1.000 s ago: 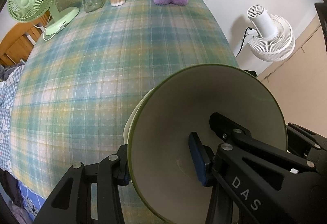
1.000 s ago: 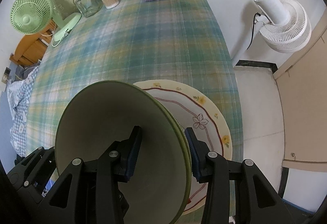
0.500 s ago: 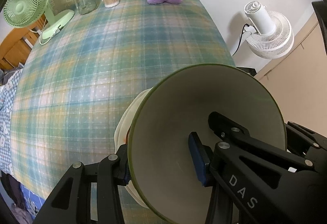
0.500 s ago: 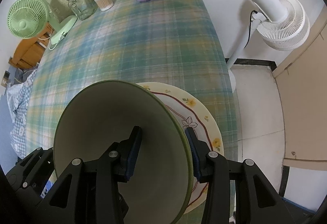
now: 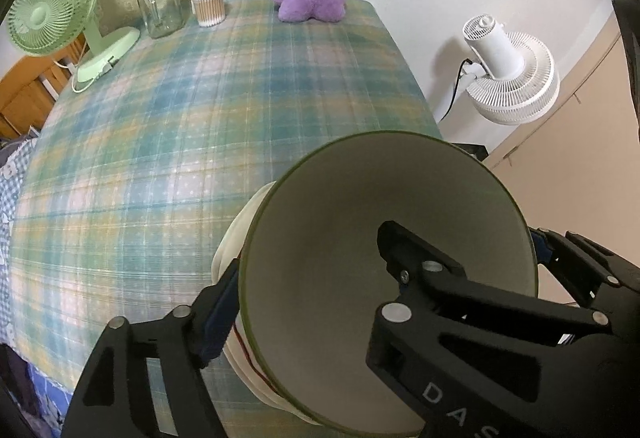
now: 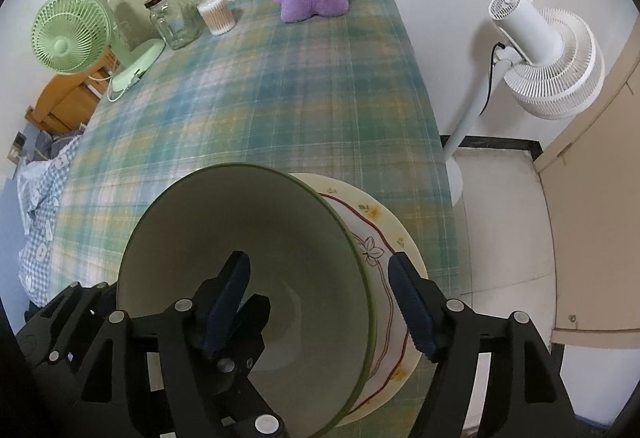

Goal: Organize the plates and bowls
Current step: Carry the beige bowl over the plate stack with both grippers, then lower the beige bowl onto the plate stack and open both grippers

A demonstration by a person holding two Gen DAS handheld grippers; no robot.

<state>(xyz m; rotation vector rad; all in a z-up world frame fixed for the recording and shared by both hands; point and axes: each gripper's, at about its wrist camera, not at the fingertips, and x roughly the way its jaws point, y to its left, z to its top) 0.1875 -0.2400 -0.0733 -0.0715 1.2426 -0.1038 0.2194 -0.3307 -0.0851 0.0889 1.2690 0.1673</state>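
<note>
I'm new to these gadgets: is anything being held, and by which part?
Seemingly the bowl, by its wall: the left hand-held gripper and the right hand-held gripper each straddle it, one finger inside, one outside. How firmly cannot be told.
</note>
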